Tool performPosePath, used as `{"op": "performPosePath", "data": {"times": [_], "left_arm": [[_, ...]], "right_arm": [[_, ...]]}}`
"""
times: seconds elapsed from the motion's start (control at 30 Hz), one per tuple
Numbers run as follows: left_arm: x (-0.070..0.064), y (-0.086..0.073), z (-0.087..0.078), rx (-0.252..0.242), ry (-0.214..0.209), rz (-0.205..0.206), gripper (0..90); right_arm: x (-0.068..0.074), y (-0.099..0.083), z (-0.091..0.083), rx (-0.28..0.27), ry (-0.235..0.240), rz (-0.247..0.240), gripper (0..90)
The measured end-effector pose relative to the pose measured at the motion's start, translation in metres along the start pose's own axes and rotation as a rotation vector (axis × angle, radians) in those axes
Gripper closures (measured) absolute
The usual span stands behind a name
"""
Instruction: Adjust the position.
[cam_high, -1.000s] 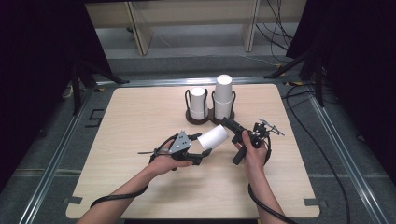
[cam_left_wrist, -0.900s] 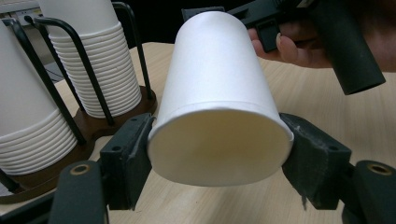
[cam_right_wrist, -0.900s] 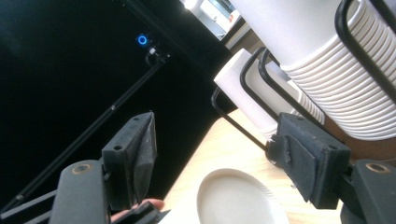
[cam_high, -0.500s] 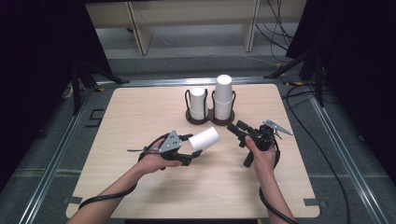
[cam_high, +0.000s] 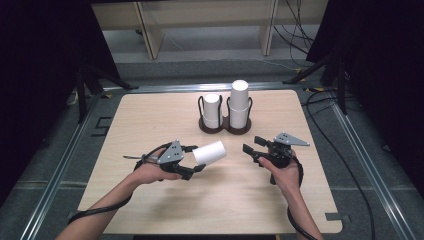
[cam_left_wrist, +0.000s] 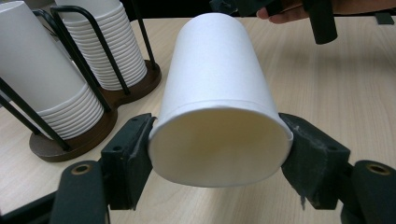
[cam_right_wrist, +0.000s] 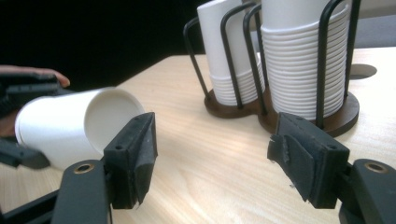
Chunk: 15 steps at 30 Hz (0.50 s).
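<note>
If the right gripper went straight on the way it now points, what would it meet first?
Probably the paper cup held in the left gripper. The right gripper, jaws open, points across the table toward it; depth is hard to judge, so it could pass just behind the cup.

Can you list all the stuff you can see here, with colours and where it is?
single paper cup: 1, white, lying sideways, clamped at its rim between the left gripper's jaws above the table
cup stacks: 2, white, standing in the holder, the right one taller
cup holder: 1, dark brown base with black wire loops, far middle of the table
table: 1, light wood
left hand-held gripper: 1, black, shut on the single cup
right hand-held gripper: 1, black, jaws open and empty, right of the cup
hands: 2, each holding a gripper
</note>
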<state>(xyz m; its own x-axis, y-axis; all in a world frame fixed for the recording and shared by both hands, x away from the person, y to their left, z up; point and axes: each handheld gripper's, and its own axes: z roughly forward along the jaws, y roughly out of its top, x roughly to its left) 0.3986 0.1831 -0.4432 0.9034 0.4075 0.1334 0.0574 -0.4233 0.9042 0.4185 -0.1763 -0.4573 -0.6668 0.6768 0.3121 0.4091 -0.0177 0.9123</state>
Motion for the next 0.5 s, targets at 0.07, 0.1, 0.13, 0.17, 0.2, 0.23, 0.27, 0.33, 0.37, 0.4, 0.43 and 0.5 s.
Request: {"op": "performPosePath", "data": {"times": [0.07, 0.1, 0.13, 0.17, 0.2, 0.23, 0.27, 0.33, 0.37, 0.4, 0.43, 0.5], "left_arm": [[0.001, 0.0, -0.001, -0.003, 0.0, 0.001, 29.8], [0.002, 0.001, -0.004, 0.008, -0.007, 0.01, 29.9], [0.002, 0.001, -0.004, 0.0, -0.01, 0.008, 30.0], [0.003, 0.001, -0.006, 0.01, -0.012, 0.011, 30.1], [0.003, 0.001, -0.006, 0.01, -0.01, 0.018, 30.3], [0.003, 0.002, -0.006, 0.007, -0.016, 0.014, 30.5], [0.004, 0.002, -0.007, 0.009, -0.02, 0.025, 30.6], [0.003, 0.003, -0.007, 0.011, -0.025, 0.02, 30.8], [0.004, 0.004, -0.008, 0.019, -0.035, 0.026, 30.9], [0.005, 0.004, -0.008, 0.025, -0.04, 0.032, 30.9], [0.005, 0.005, -0.009, 0.031, -0.04, 0.04, 30.9], [0.006, 0.007, -0.01, 0.045, -0.046, 0.06, 31.0]], "right_arm": [[0.0, -0.001, 0.001, -0.011, 0.005, -0.021, 30.8], [0.003, -0.002, 0.001, 0.017, 0.017, -0.023, 30.6], [0.002, -0.002, 0.002, 0.015, 0.023, -0.055, 30.6], [0.003, -0.002, 0.002, 0.037, 0.021, -0.058, 30.5], [0.004, -0.003, 0.003, 0.035, 0.036, -0.061, 30.5], [0.005, -0.003, 0.003, 0.042, 0.042, -0.049, 30.5], [0.005, -0.003, 0.003, 0.043, 0.043, -0.05, 30.5], [0.008, -0.003, 0.001, 0.065, 0.036, -0.037, 30.5], [0.006, -0.003, 0.004, 0.047, 0.045, -0.09, 30.5], [0.008, -0.003, 0.003, 0.057, 0.05, -0.098, 30.5], [0.008, -0.002, 0.002, 0.076, 0.039, -0.125, 30.4], [0.011, -0.002, 0.004, 0.076, 0.058, -0.154, 30.4]]}}
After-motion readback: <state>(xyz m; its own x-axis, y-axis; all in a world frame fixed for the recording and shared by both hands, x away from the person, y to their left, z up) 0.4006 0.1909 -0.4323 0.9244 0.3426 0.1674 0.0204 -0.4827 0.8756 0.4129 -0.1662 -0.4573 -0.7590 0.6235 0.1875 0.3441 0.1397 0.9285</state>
